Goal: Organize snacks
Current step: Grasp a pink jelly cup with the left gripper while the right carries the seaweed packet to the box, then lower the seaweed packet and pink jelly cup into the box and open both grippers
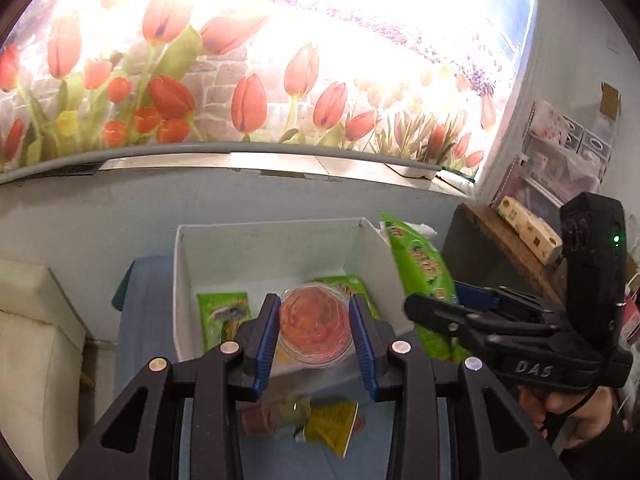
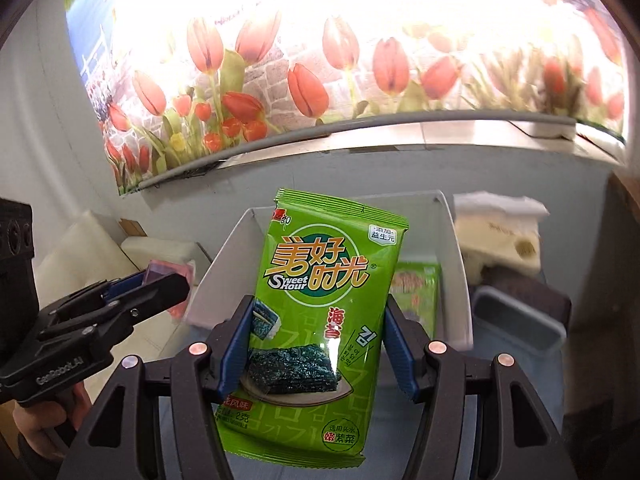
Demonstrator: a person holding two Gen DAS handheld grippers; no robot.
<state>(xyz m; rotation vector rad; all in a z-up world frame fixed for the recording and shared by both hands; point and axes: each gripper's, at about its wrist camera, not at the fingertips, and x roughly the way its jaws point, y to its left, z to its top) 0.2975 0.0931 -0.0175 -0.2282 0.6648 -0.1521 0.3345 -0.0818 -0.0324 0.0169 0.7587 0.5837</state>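
While both hands carry a snack toward the box, the two views read as follows.

Left wrist view
- Left gripper (image 1: 314, 332): jaws partly closed, blue pads pressed on either side of a clear round plastic cup of red jelly (image 1: 316, 326), held above the near end of the box.
- White cardboard box (image 1: 264, 240): open-topped, far of the gripper, standing on a blue cloth (image 1: 136, 320).
- In the box: a green foil seaweed packet (image 1: 222, 316) lying flat at the left, and a second green packet (image 1: 348, 284) partly hidden behind the cup.
- Below the jaws: a yellow-and-clear wrapped snack (image 1: 320, 424) lies on the cloth near the box, not yet put away.
- Right gripper (image 1: 436, 312): seen from the side at right, with a green packet in it beside the box's right wall.

Right wrist view
- Right gripper (image 2: 318, 344): jaws about half open, pads gripping the edges of a large green foil seaweed snack packet (image 2: 324, 312), held upright in front of the box.
- Box (image 2: 456, 264): behind the packet; one green packet (image 2: 416, 292) shows inside at the right.
- Left gripper (image 2: 160, 284): at left, the pink cup between its pads.
- Right of box: a grey plastic tray (image 2: 520, 320).

Progress
- Done: at least two packets in the box.
- Left: by my judgement, both held items and the yellow snack.
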